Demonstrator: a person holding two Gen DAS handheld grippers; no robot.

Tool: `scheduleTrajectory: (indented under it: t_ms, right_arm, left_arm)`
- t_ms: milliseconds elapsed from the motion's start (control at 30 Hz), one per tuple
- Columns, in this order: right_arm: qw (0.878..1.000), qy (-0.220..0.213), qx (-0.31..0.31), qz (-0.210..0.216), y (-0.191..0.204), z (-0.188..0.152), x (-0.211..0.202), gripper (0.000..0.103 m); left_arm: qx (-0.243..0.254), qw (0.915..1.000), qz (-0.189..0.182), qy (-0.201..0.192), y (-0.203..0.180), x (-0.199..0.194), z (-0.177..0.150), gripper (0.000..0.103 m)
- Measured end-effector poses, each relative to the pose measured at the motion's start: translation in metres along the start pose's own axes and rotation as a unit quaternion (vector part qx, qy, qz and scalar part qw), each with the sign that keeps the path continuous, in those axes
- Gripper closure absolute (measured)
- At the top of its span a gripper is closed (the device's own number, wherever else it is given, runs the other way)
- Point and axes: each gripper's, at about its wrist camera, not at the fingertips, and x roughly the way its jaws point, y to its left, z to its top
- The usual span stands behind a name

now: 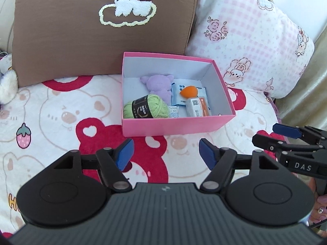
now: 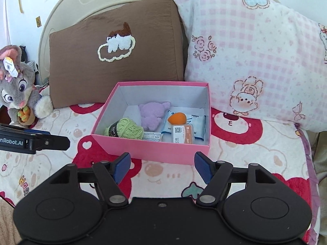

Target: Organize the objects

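A pink box (image 1: pixel 173 125) (image 2: pixel 151 149) stands open on the bed. Inside lie a green yarn ball (image 1: pixel 146 107) (image 2: pixel 125 130), a purple plush (image 1: pixel 159 85) (image 2: pixel 152 114), an orange sponge egg (image 1: pixel 189 91) (image 2: pixel 177 118), a blue-white packet (image 1: pixel 179 100) (image 2: pixel 196 128), an orange-white card pack (image 1: pixel 198 107) (image 2: pixel 183 134) and a small sachet (image 1: pixel 173 112) (image 2: pixel 152 136). My left gripper (image 1: pixel 166 155) hangs open in front of the box, nothing between its blue pads. My right gripper (image 2: pixel 162 167) is open too, empty, just short of the box's near wall; it also shows at the right edge of the left wrist view (image 1: pixel 273 134).
A brown pillow (image 1: pixel 102 28) (image 2: pixel 114 57) and a pink checked pillow (image 1: pixel 251 36) (image 2: pixel 255 57) lean behind the box. A grey rabbit plush (image 2: pixel 18 89) sits at the far left. A bear-print blanket (image 1: pixel 51 112) (image 2: pixel 245 153) covers the bed. The headboard (image 2: pixel 67 6) curves behind.
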Motion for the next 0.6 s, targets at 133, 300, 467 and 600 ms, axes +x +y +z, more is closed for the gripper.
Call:
scheduleTrajectory:
  t_ms: [133, 300, 467, 600]
  right_arm:
    - [1.0, -0.002, 0.011, 0.001, 0.0, -0.01, -0.004, 0.024]
    - [1.0, -0.003, 0.005, 0.001, 0.002, -0.024, 0.002, 0.022]
    - [1.0, 0.002, 0.018, 0.01, -0.002, -0.034, 0.009, 0.022]
    - [1.0, 0.001, 0.008, -0.005, 0.0, -0.04, 0.013, 0.022]
  left_arm:
    - [-0.002, 1.0, -0.002, 0.001, 0.002, -0.001, -0.014, 0.03]
    - [0.008, 0.9996, 0.027, -0.004, 0.0, 0.006, -0.032, 0.029]
    - [0.007, 0.9997, 0.021, 0.009, 0.0, 0.016, -0.039, 0.029]
    - [-0.004, 0.9994, 0.029, 0.015, 0.004, 0.025, -0.043, 0.028]
